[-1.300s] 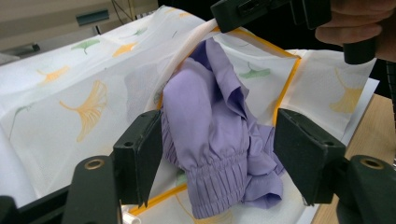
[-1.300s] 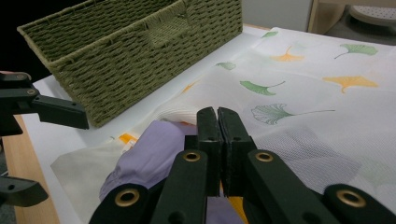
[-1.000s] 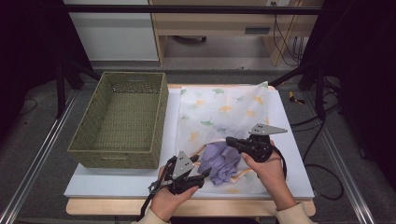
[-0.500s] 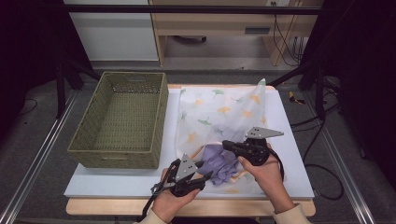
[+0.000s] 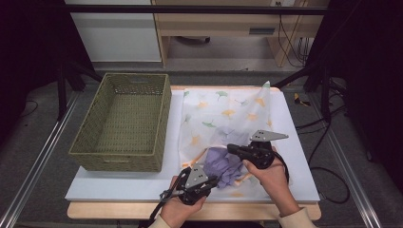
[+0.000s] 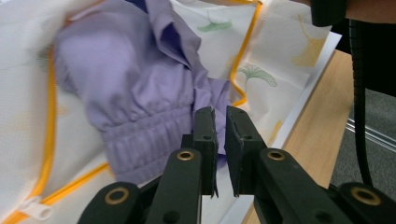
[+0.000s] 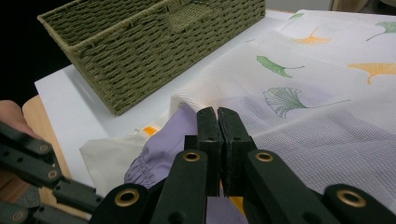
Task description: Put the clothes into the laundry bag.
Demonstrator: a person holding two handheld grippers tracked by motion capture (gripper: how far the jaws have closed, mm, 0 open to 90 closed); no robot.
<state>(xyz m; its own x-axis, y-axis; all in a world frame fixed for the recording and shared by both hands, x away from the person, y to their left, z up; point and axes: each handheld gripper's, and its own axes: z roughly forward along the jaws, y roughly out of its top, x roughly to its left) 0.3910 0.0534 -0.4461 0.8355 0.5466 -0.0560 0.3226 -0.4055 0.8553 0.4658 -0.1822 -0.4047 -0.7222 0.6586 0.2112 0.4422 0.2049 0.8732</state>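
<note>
A white mesh bag [image 5: 223, 111] printed with ginkgo leaves lies on the white board, its orange zipper [image 6: 49, 140] open. A purple garment [image 5: 227, 166] bulges out of its near opening. My left gripper [image 5: 216, 179] has just been closing, and its jaws now pinch the garment's [image 6: 130, 79] gathered edge with only a thin gap left [image 6: 219, 114]. My right gripper [image 5: 231, 148] is on the garment's far side. Its jaws [image 7: 217, 114] are pressed together on the bag's upper mesh layer [image 7: 327, 93], with purple cloth [image 7: 163, 140] just below.
A green woven basket [image 5: 123, 118] stands to the left of the bag, near its edge [image 7: 154, 37]. The white board [image 5: 119, 187] rests on a wooden table whose front edge [image 6: 322, 135] is close to both hands. Cables trail from the grippers.
The left gripper's jaws have closed onto the near edge of the purple garment. The right gripper has stayed where it was, still shut.
</note>
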